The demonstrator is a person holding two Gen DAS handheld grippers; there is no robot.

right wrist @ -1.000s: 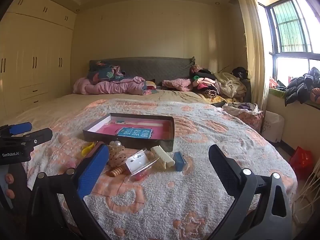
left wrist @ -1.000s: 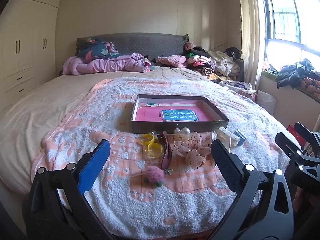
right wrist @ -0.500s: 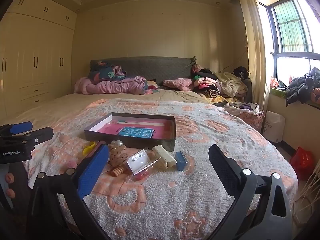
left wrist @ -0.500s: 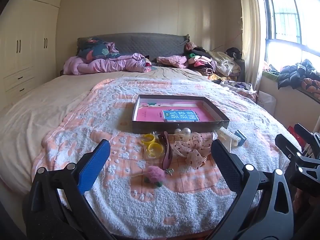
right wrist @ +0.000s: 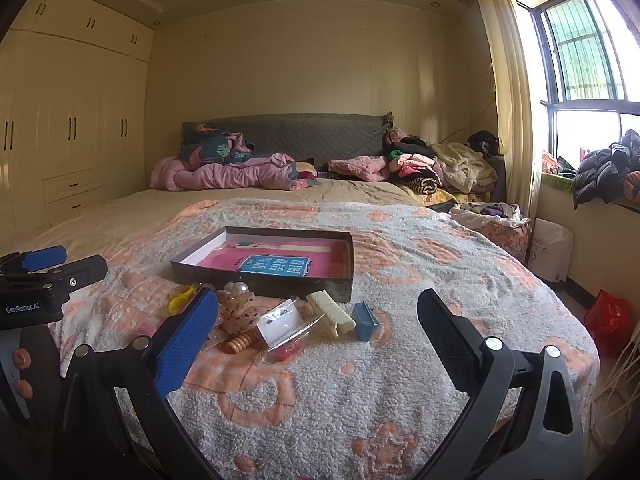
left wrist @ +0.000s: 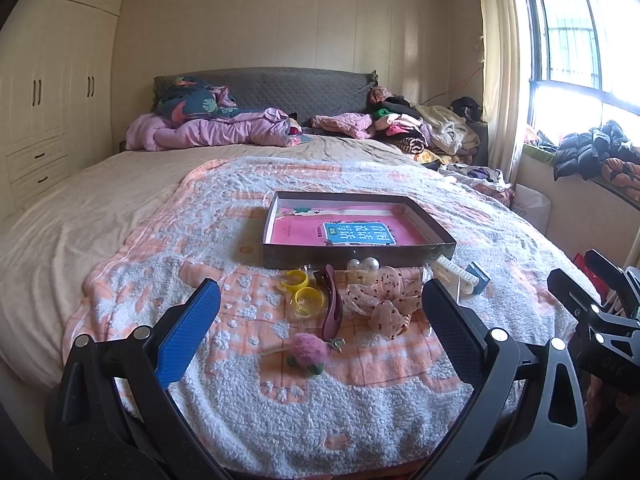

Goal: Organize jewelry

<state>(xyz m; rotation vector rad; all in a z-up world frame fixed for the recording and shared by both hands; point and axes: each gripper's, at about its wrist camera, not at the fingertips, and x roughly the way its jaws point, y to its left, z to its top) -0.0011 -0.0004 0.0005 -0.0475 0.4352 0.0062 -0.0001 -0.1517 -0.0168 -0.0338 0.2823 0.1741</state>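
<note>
Both grippers stand wide open and hold nothing. From the left wrist view, the left gripper (left wrist: 320, 312) hangs over the near edge of the bed (left wrist: 100, 216), its blue-padded finger on the left and dark finger on the right. Between and just beyond them, on the peach-and-white blanket (left wrist: 304, 412), the jewelry lies in a loose cluster: a fuzzy pink hair clip (left wrist: 309, 349) nearest, a mauve claw clip (left wrist: 333, 307) beside two yellow rings (left wrist: 303, 289), a spotted bow (left wrist: 378, 298) with two pearls (left wrist: 363, 265), then a cream comb clip (left wrist: 456, 276) and a small blue box (left wrist: 479, 276) off to the right (partly hidden by the dark finger). Behind them sits a shallow dark tray (left wrist: 358, 258) with a pink lining. At the far right edge the other gripper is cut off.

From the right wrist view, the right gripper (right wrist: 318, 316) frames the same pile: the bow (right wrist: 237, 309), a beaded wooden piece (right wrist: 237, 343), a clear packet (right wrist: 285, 322) whose contents are hard to make out, the comb clip (right wrist: 330, 313) and blue box (right wrist: 365, 321), all just ahead of the fingers. The tray (right wrist: 264, 278) lies behind.
</note>
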